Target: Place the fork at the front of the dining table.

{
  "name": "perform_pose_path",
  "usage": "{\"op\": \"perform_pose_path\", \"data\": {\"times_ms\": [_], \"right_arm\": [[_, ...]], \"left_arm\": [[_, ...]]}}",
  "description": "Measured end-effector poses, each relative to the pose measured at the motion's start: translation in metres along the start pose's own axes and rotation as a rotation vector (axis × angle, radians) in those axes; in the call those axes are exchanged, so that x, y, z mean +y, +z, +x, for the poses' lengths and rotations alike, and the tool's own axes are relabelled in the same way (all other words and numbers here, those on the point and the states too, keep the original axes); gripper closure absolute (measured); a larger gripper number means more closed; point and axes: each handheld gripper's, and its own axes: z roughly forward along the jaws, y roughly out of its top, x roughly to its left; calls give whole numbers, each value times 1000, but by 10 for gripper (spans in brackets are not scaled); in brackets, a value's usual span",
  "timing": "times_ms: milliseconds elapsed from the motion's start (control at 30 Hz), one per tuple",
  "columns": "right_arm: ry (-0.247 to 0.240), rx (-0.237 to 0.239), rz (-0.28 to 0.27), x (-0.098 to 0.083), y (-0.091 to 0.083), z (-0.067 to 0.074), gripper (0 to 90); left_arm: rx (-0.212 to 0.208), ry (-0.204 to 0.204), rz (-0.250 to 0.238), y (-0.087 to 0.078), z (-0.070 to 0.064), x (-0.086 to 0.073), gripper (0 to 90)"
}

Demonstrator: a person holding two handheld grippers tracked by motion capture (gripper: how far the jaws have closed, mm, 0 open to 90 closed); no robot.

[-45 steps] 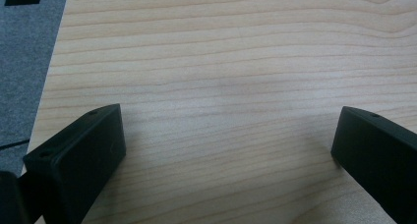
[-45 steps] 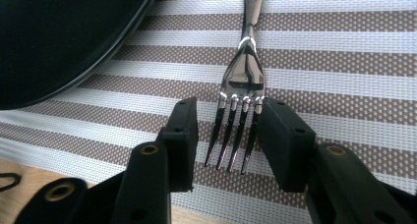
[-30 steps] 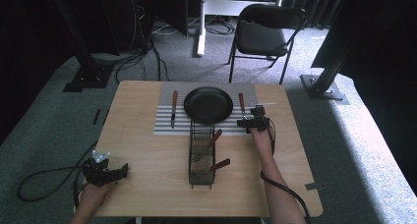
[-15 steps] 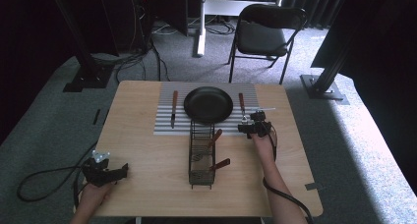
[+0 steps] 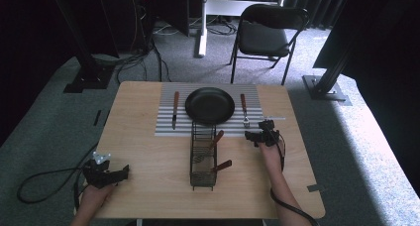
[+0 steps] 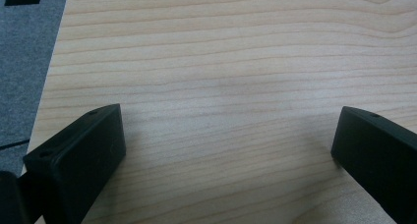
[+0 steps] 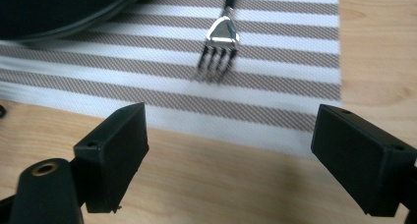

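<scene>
A black plate sits on a striped placemat, with a wooden-handled knife to its left and a fork to its right. My right gripper hovers open just short of the mat's near edge. In the right gripper view, the fork lies ahead of my right gripper, tines pointing toward it, and the plate's rim is at top left. My left gripper stands open at the table's near left corner. In its own view, my left gripper has bare wood between its jaws.
A black wire basket stands at the table's middle with two wooden-handled utensils in it. A folding chair stands beyond the far edge. Grey carpet lies just past the table's left edge.
My right gripper has drawn back from the fork toward the near side of the table. The left gripper has stayed put.
</scene>
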Motion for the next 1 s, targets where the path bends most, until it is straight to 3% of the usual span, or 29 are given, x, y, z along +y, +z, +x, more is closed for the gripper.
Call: {"op": "perform_pose_path", "data": {"times_ms": [833,1000], "right_arm": [[18,-96,-49,-42,-25,-27,129],[30,-142,-81,-52,-35,-35,128]], "left_arm": [[0,0,0,0,0,0,0],[0,0,0,0,0,0,0]]}}
